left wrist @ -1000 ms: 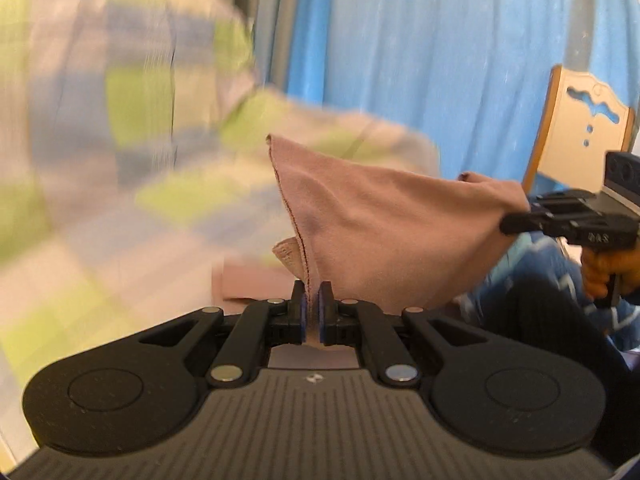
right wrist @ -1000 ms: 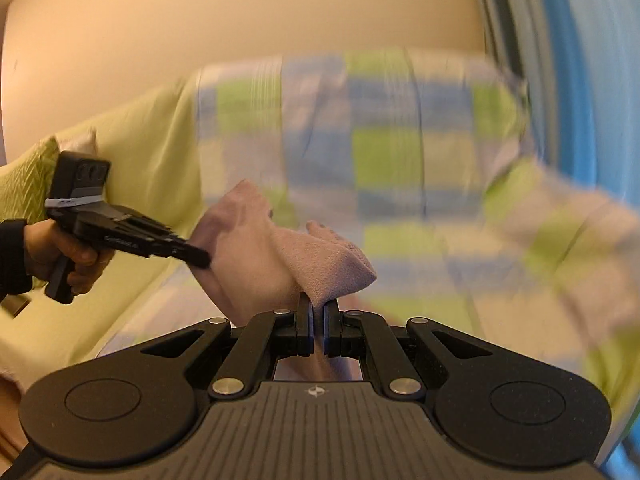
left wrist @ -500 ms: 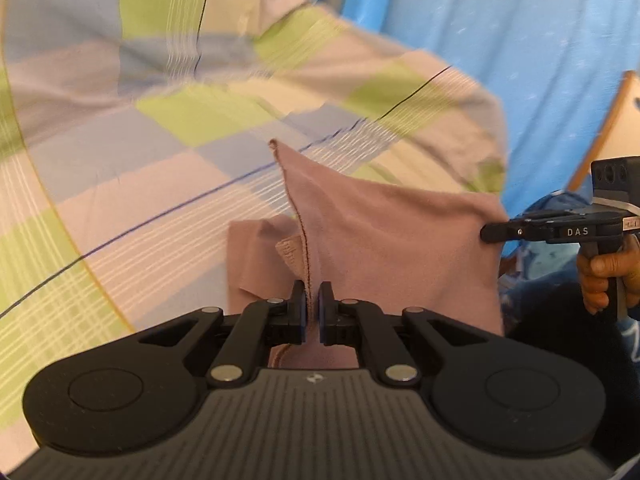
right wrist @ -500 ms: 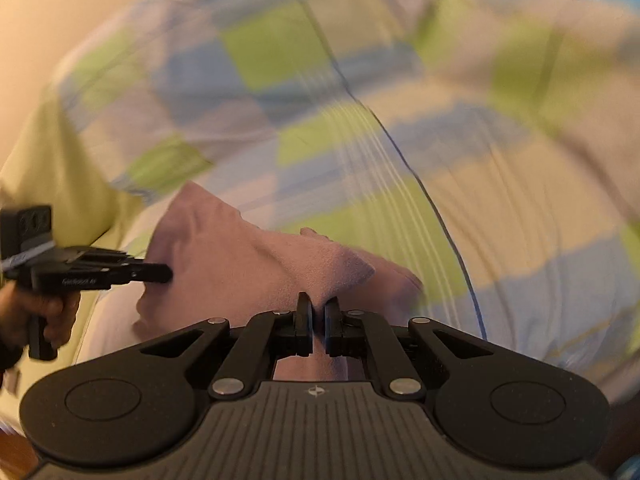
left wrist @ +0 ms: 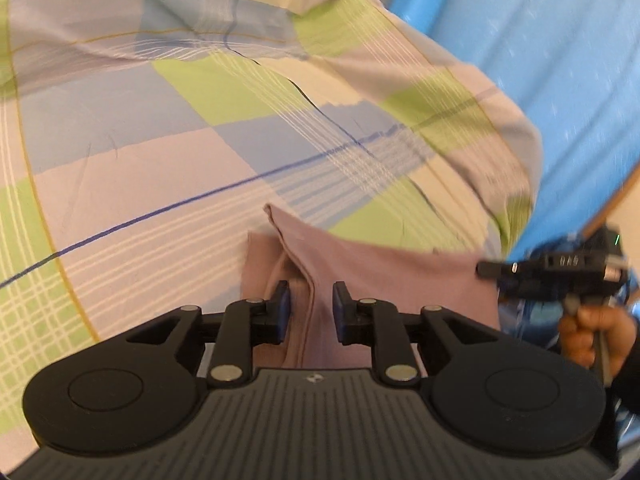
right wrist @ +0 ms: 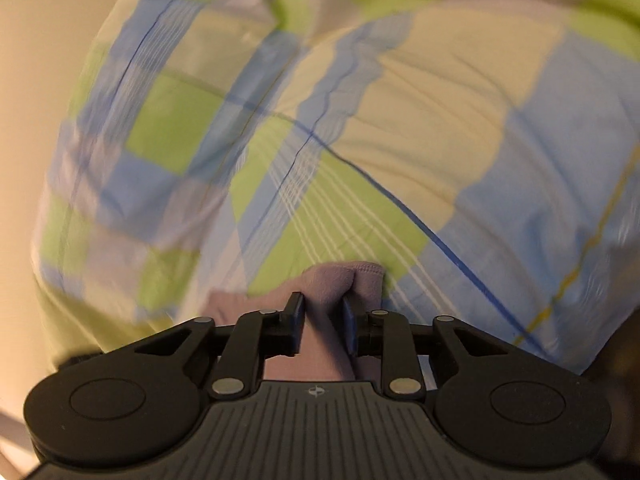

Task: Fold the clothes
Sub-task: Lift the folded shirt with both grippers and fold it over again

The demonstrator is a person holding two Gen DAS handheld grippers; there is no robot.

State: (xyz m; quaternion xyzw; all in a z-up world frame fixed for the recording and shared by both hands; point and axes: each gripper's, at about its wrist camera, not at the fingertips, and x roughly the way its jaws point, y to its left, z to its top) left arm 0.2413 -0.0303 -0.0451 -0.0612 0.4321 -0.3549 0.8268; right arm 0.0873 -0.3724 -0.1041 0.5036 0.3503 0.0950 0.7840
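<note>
Lying on one checked sheet (left wrist: 168, 168): one pink garment (left wrist: 384, 280), two parted claws.

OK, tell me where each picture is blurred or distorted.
Left wrist view: the right gripper and curtain smear with motion; the pink cloth is fairly sharp. Right wrist view: the checked bedsheet blurs leftward; fisheye bends its lines.

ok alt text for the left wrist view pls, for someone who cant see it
The left gripper, jaws open, straddles a raised fold of a pink garment lying on a checked green, blue and lilac bedsheet. At the right edge, a hand holds the right gripper at the garment's far corner, against a blue curtain.
</note>
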